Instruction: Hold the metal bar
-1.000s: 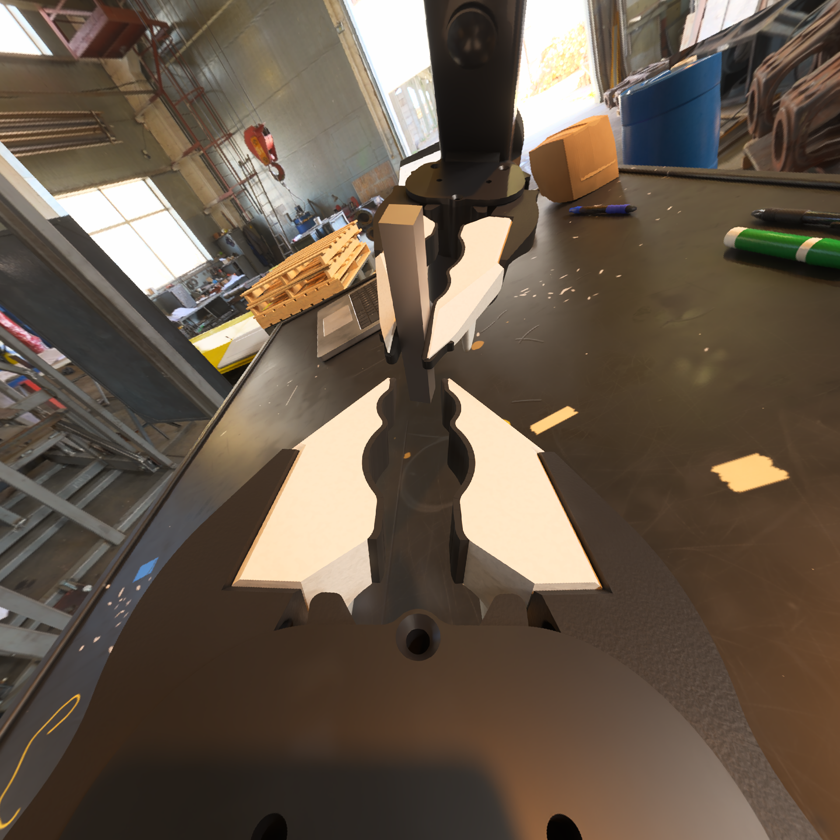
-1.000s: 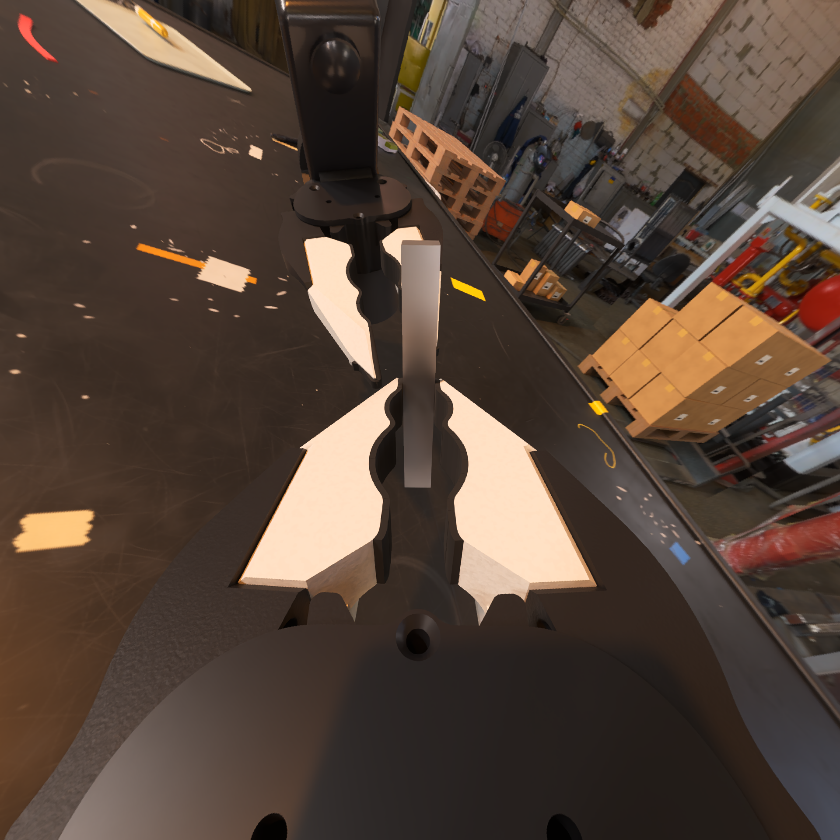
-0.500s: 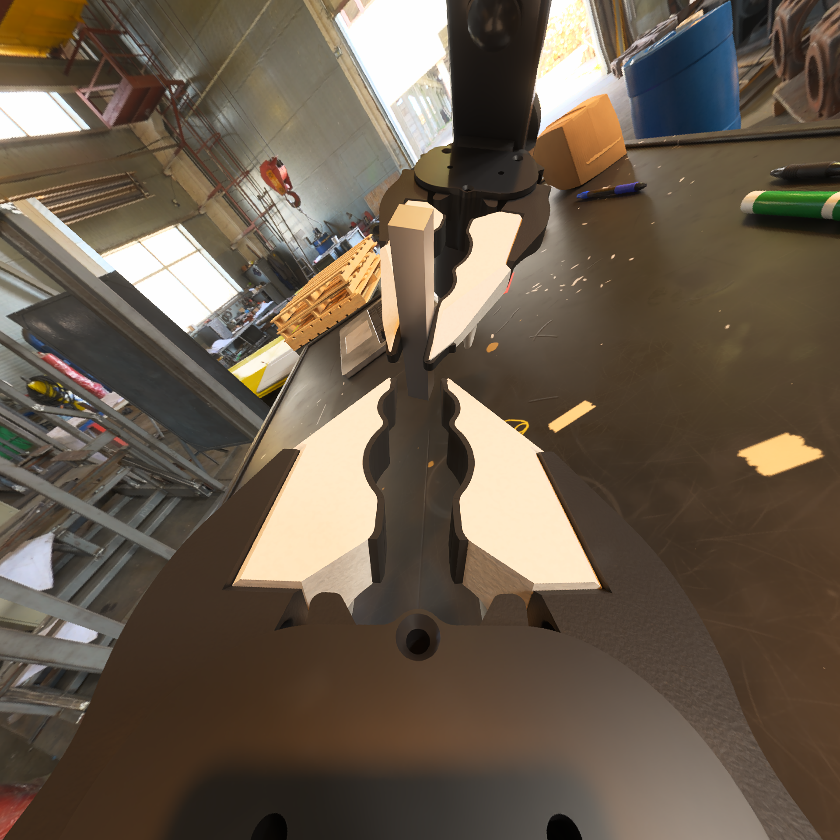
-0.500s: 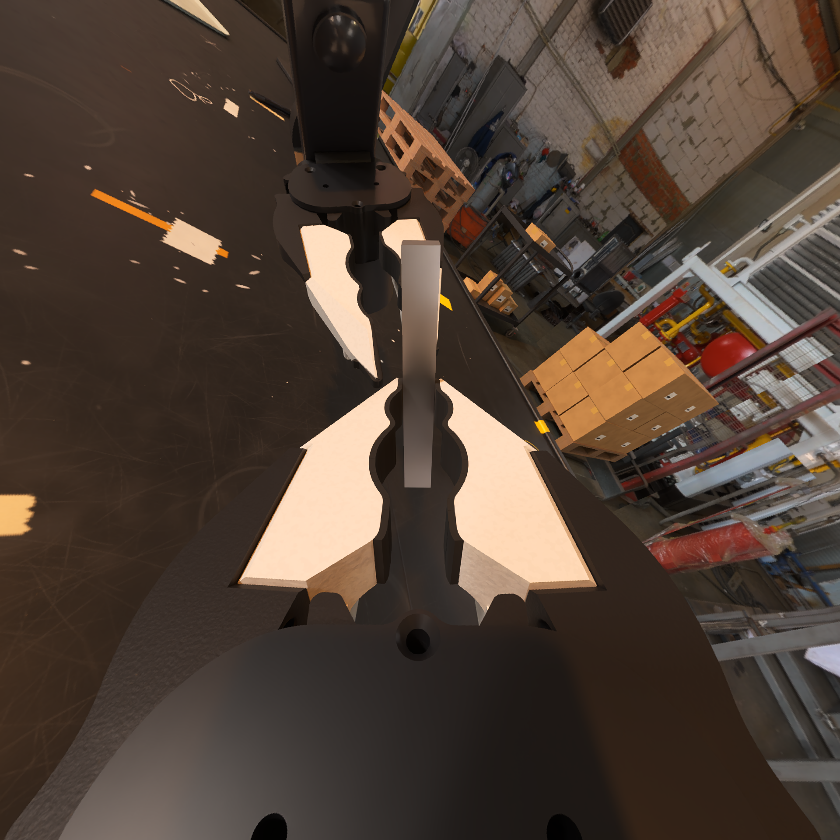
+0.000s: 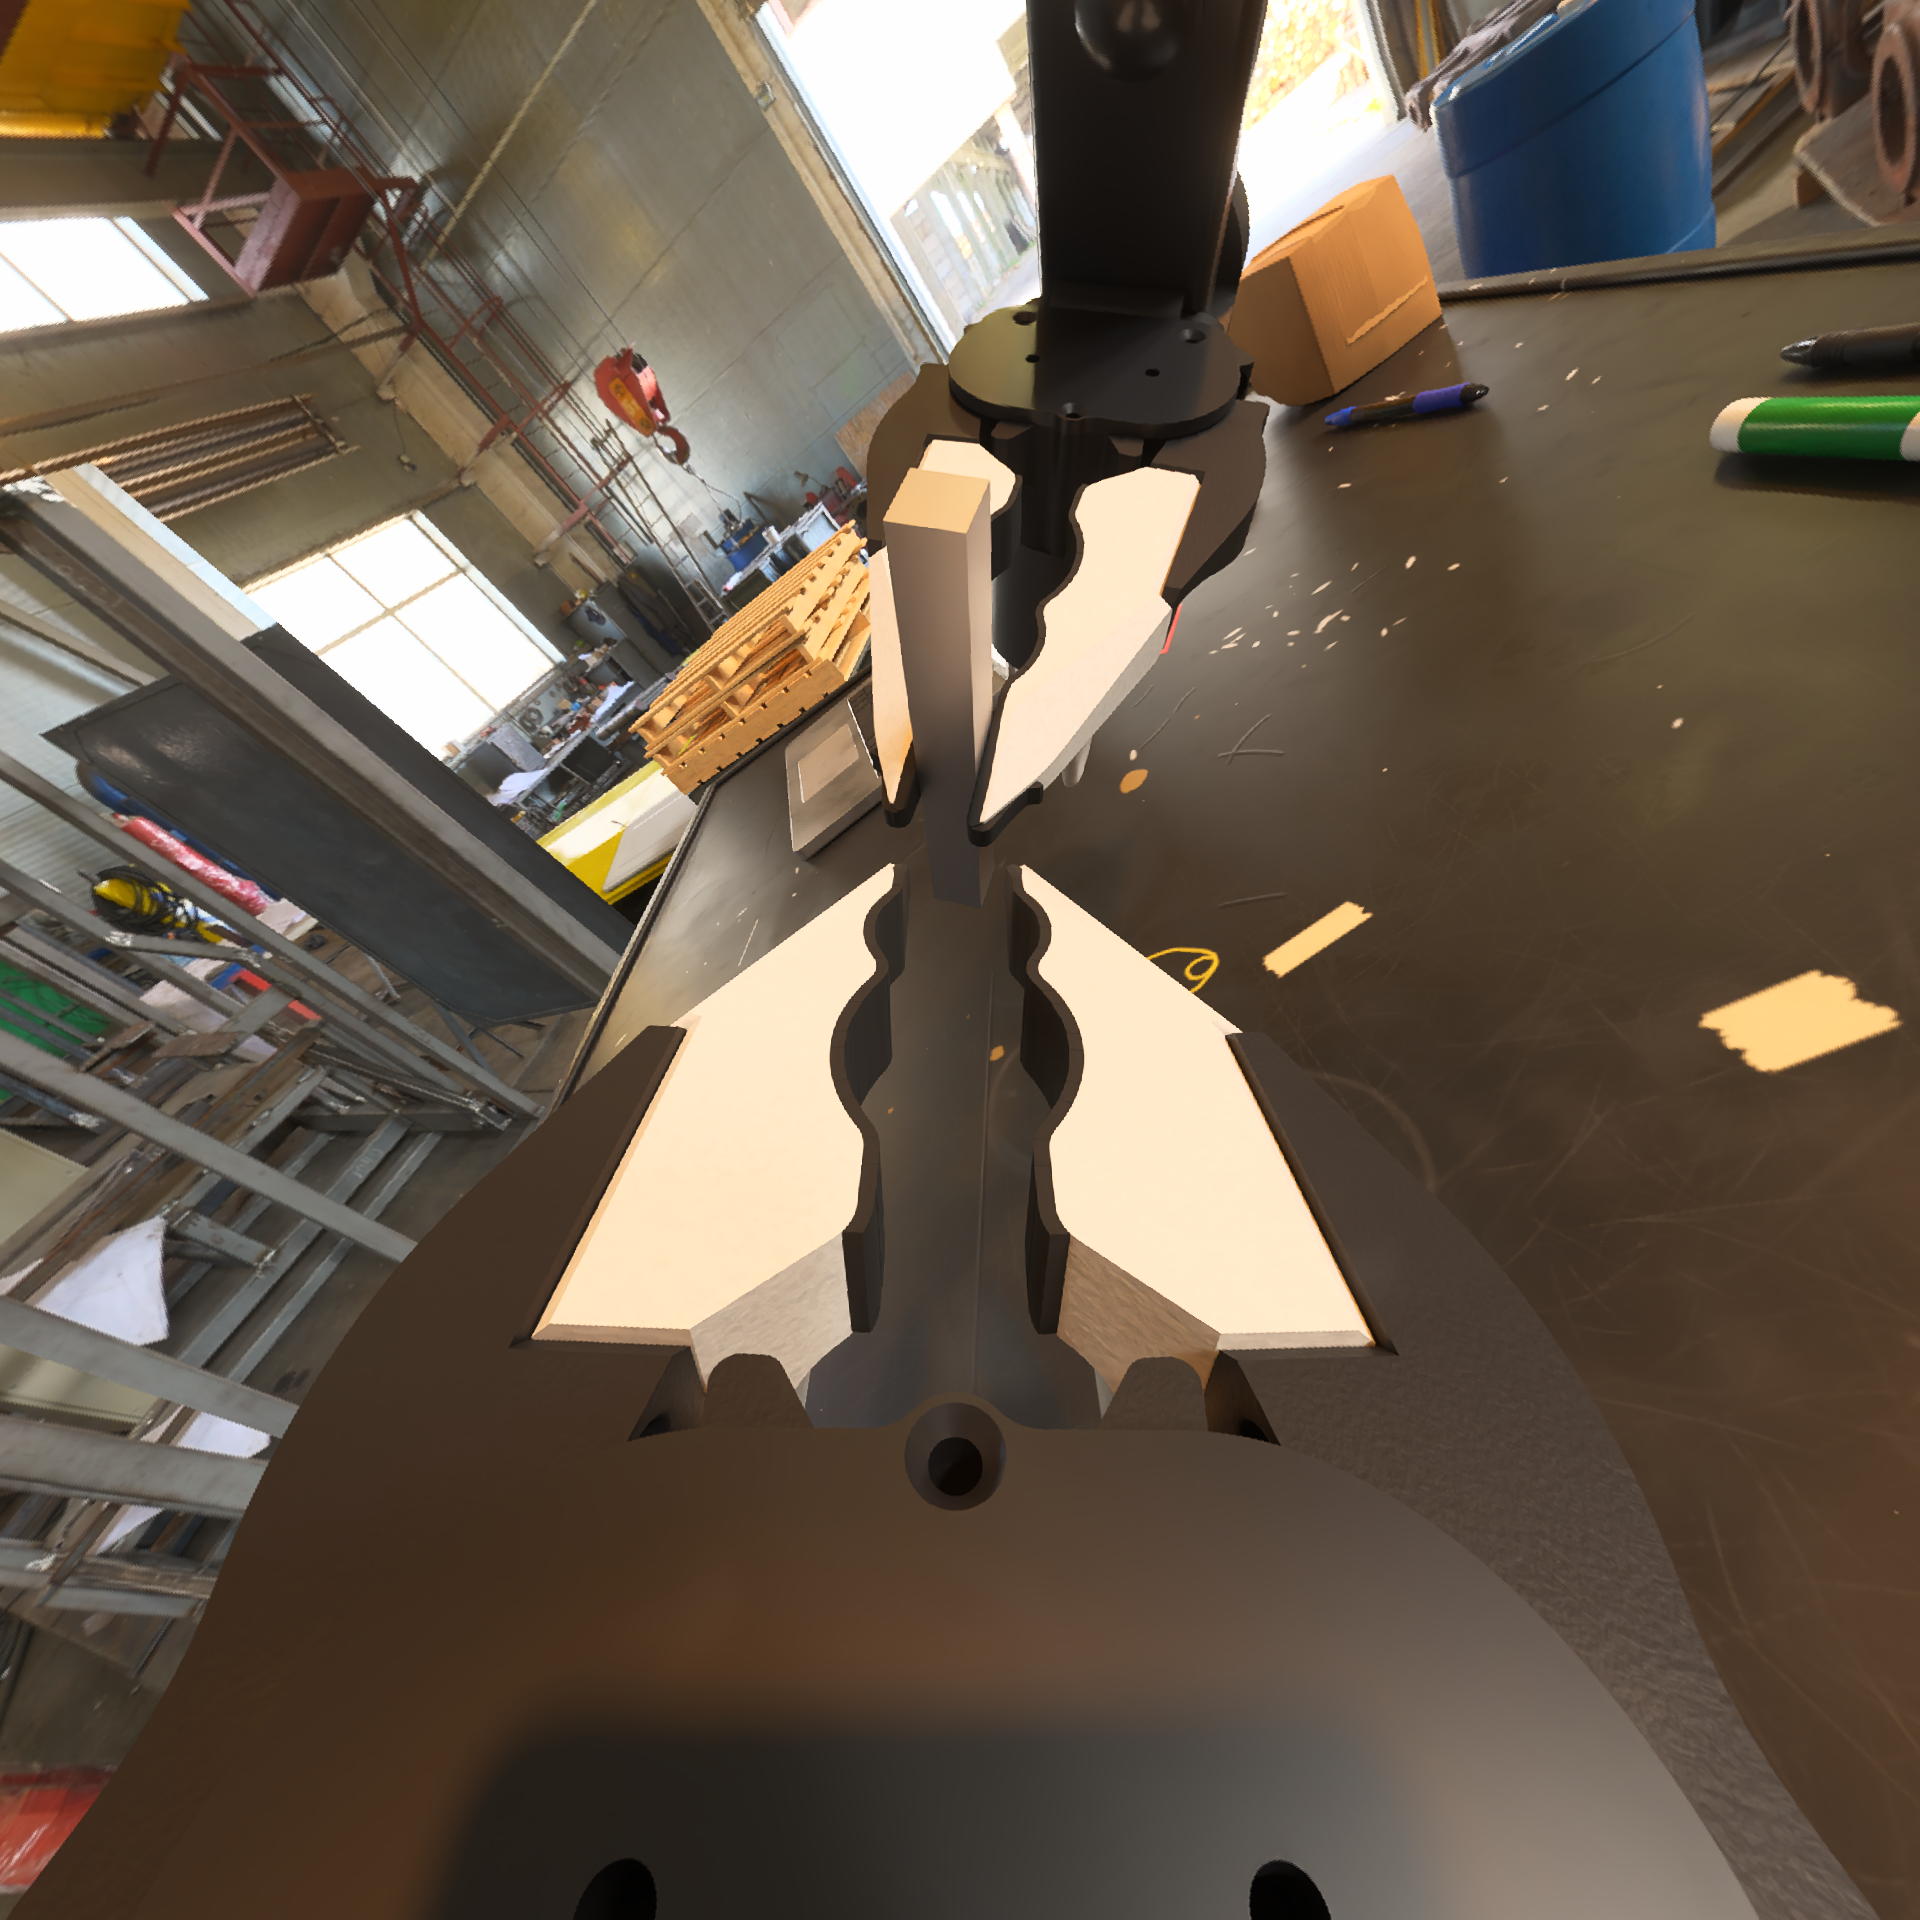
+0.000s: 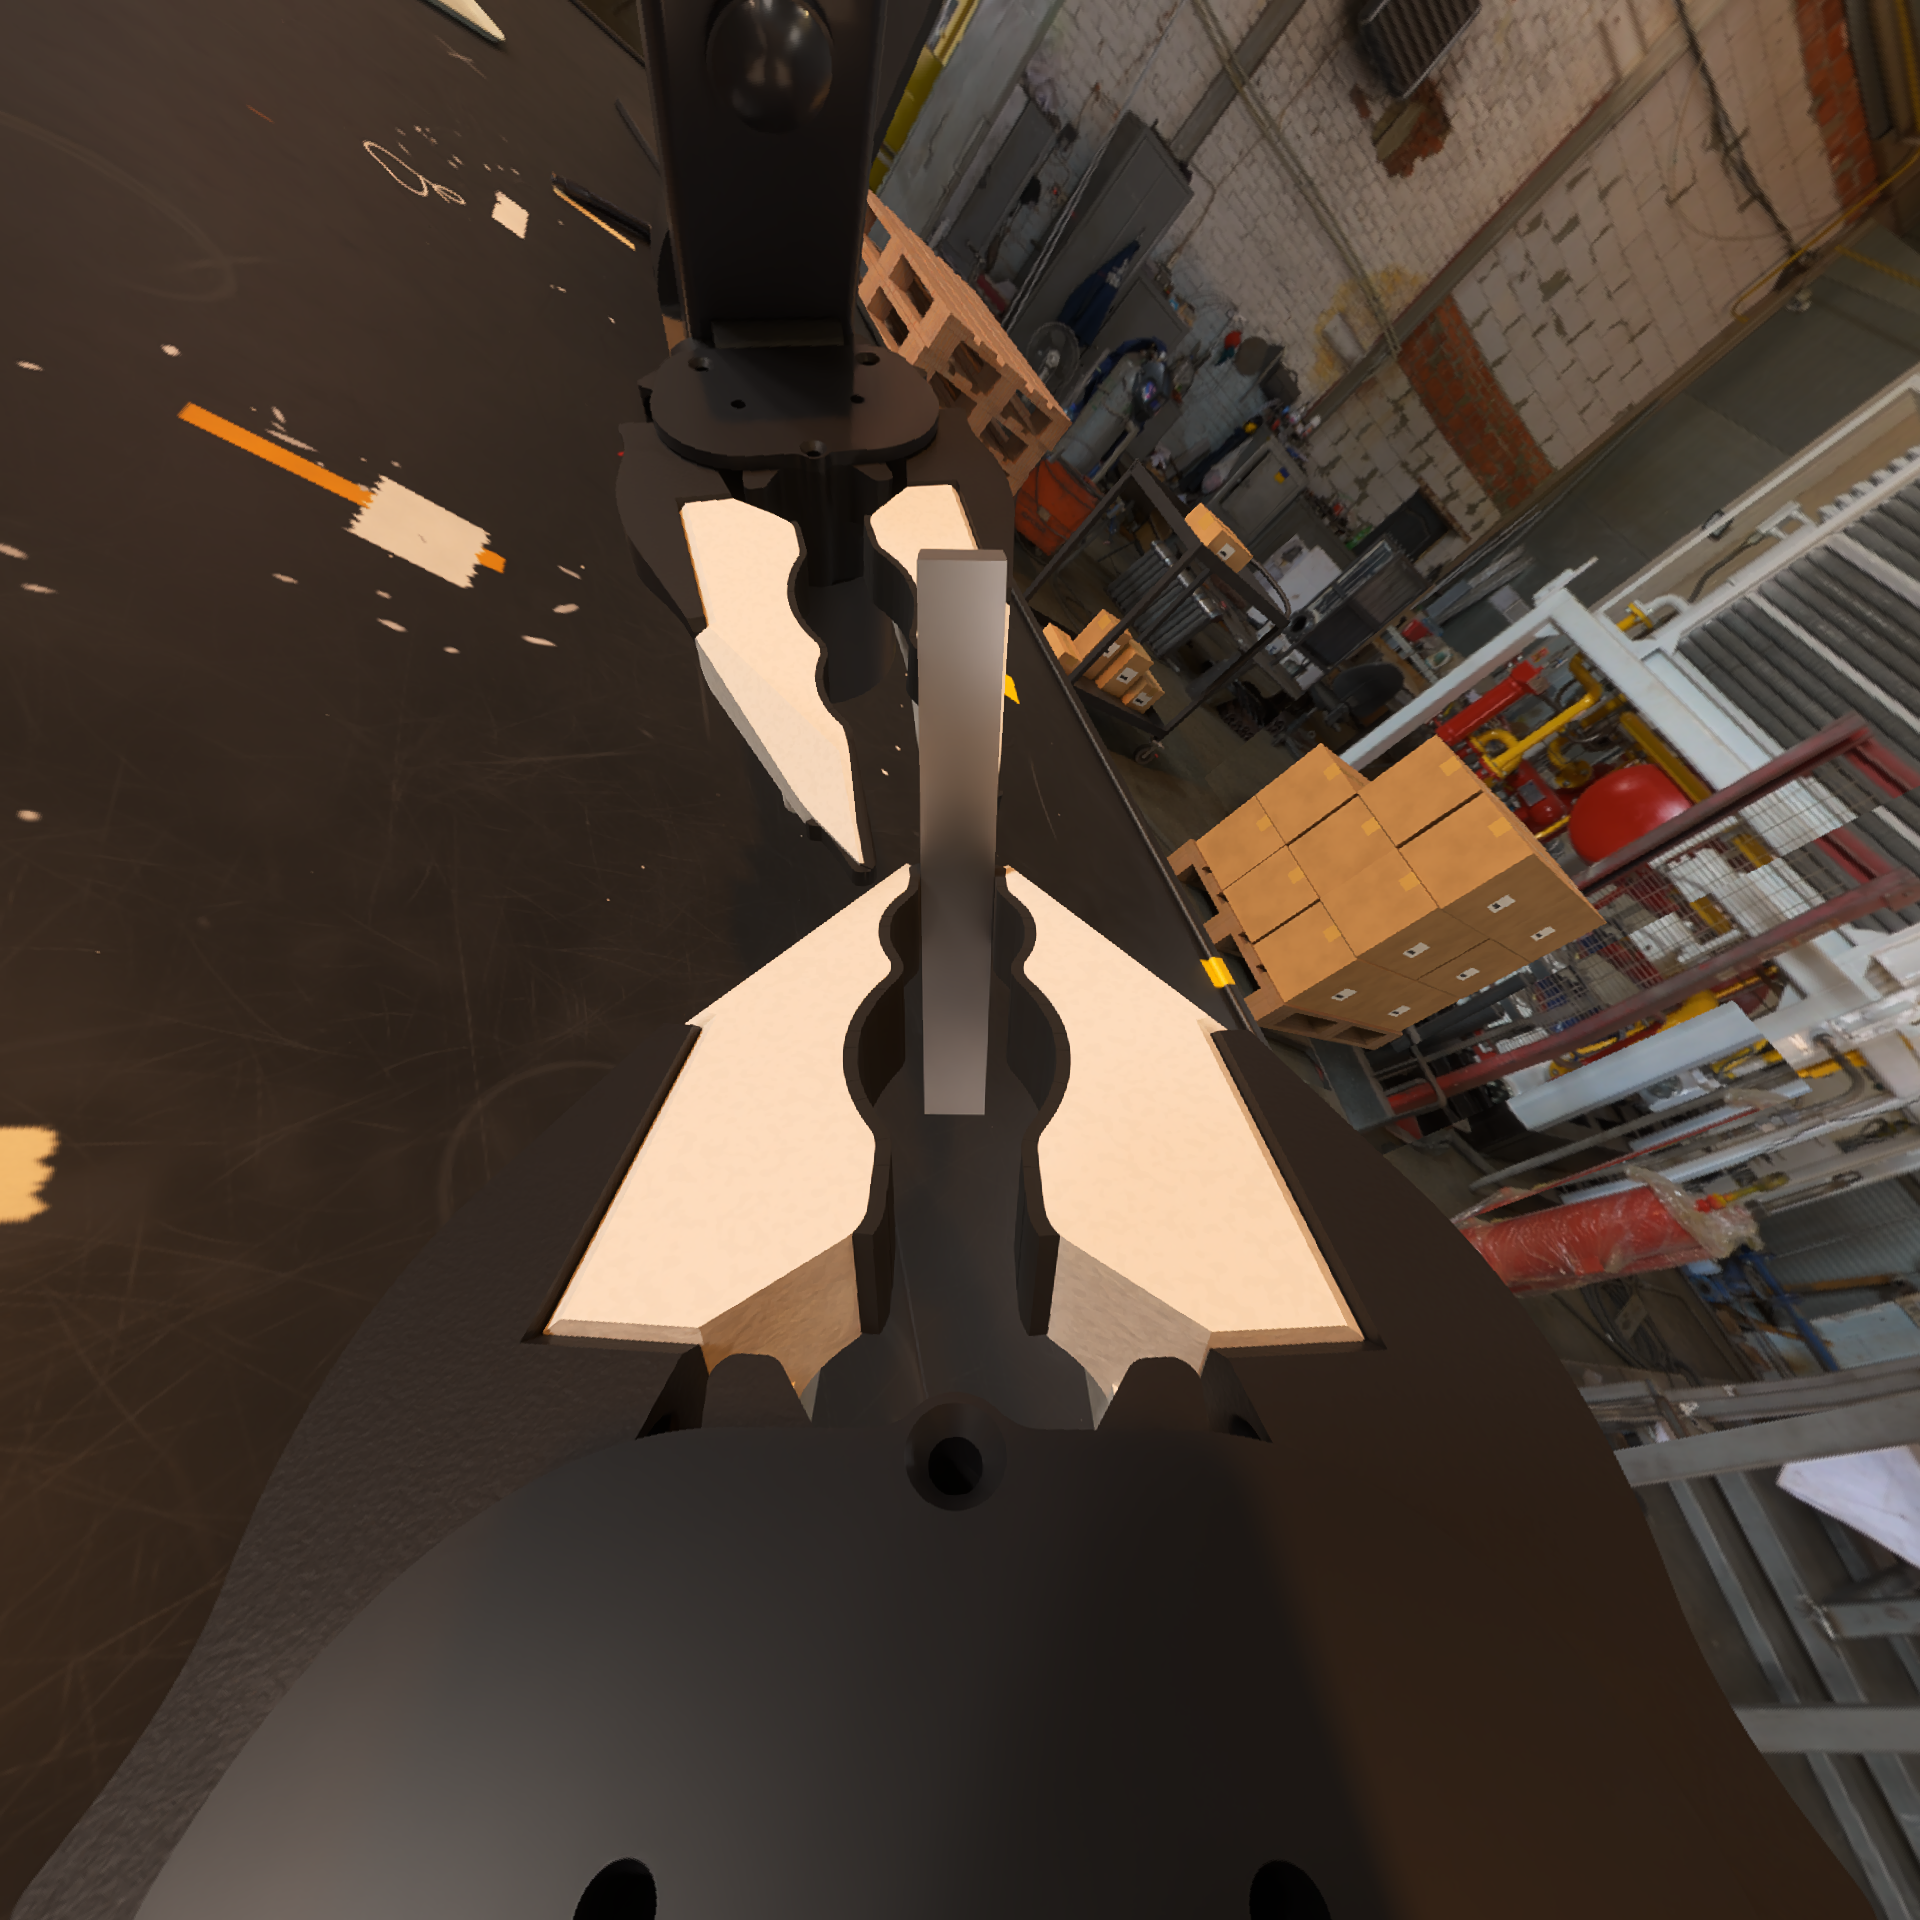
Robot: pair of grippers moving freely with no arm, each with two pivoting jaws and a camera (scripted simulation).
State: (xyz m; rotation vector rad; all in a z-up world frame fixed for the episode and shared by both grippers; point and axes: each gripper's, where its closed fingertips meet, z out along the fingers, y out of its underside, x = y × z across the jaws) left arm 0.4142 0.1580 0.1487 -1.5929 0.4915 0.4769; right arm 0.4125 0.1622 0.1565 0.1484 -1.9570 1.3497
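Right hand-held gripper (image 6: 954,883): clamping the metal bar (image 6: 958,831), lifted above the table (image 6: 312,831).
Left hand-held gripper (image 5: 954,883): fingers standing apart, bar end just between the tips.

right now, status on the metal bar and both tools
Right tool shut on metal bar. Left tool at the bar's near end, grip unclear. Nothing in the way.

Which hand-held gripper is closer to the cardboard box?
Right. The right hand-held gripper sits just in front of the cardboard box; the left hand-held gripper is farther back, facing both.
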